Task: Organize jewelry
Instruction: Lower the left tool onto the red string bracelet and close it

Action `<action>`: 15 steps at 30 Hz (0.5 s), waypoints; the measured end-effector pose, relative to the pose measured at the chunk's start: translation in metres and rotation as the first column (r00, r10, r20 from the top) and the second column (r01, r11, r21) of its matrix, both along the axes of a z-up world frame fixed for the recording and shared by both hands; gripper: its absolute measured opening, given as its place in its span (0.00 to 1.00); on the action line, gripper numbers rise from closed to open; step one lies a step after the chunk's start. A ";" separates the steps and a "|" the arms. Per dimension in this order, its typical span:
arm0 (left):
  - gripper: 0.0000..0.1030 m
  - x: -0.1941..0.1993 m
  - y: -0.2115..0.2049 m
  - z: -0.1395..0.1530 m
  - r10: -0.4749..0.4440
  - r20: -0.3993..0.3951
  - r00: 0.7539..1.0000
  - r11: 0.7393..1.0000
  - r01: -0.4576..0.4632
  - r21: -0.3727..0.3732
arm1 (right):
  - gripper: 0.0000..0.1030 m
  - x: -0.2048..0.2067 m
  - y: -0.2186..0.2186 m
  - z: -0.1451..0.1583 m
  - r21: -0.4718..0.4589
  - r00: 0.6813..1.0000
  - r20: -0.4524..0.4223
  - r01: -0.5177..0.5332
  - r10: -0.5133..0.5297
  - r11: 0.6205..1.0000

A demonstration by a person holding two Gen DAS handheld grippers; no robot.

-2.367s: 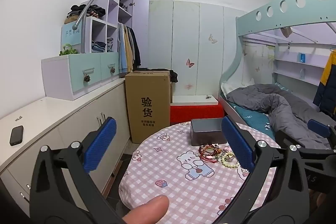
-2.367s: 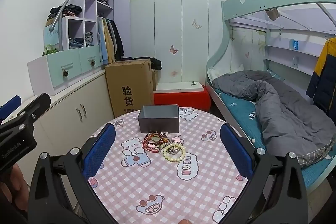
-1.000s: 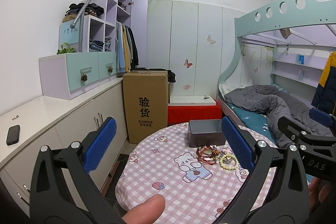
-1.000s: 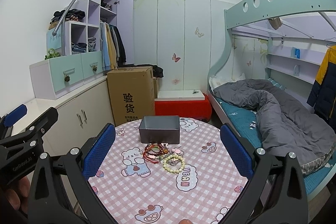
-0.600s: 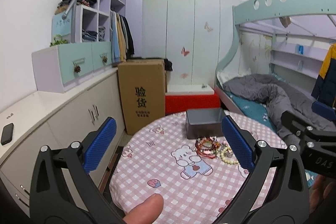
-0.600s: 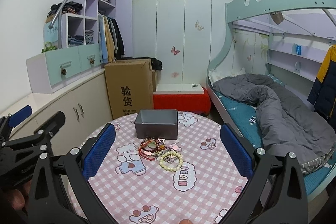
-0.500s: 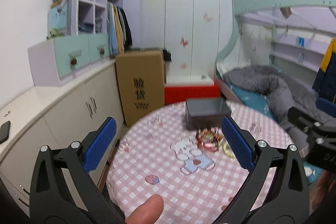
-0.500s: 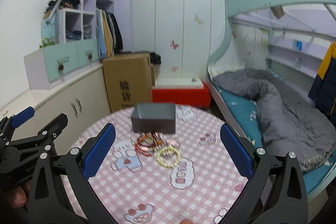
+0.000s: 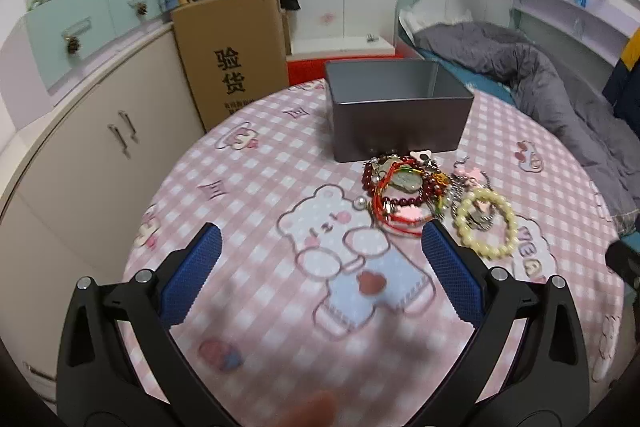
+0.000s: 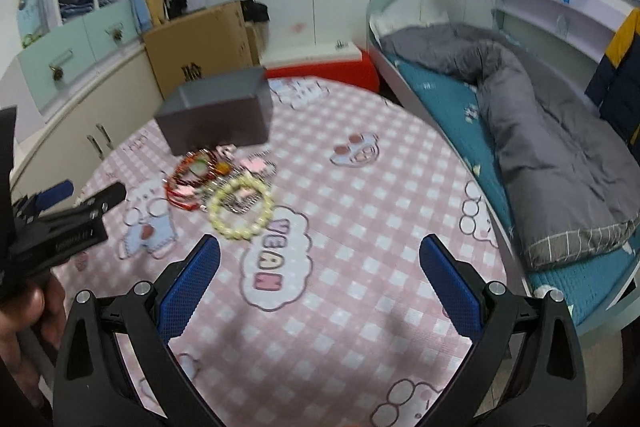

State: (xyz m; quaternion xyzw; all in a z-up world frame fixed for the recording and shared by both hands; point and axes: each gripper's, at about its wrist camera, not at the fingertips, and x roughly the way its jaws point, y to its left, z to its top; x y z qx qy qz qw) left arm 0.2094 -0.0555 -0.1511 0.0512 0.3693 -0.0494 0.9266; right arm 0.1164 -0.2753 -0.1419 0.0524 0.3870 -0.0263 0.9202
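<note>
An open grey metal box (image 9: pixel 394 107) stands on the round table with the pink checked cloth (image 9: pixel 256 187). Just in front of it lies a tangle of red bead bracelets and charms (image 9: pixel 402 193), with a pale yellow bead bracelet (image 9: pixel 486 229) to their right. The box (image 10: pixel 218 117), the red tangle (image 10: pixel 194 179) and the pale bracelet (image 10: pixel 240 209) also show in the right wrist view. My left gripper (image 9: pixel 320 257) is open and empty above the cloth, its right finger close to the red tangle. My right gripper (image 10: pixel 320 269) is open and empty, right of the jewelry.
A cardboard box (image 9: pixel 232 55) and a red bench (image 10: pixel 320 71) stand beyond the table. White cabinets (image 9: pixel 88 131) run along the left. A bunk bed with a grey duvet (image 10: pixel 540 131) is on the right.
Both grippers have moved forward and tilted down over the table. The box and jewelry now look much closer. The jaws stayed open.
</note>
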 end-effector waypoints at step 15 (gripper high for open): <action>0.28 0.073 -0.024 -0.038 -0.165 -0.151 0.975 0.986 0.163 -0.028 | 0.93 0.054 0.004 -0.027 0.031 0.992 -0.106 -0.060 0.063 0.998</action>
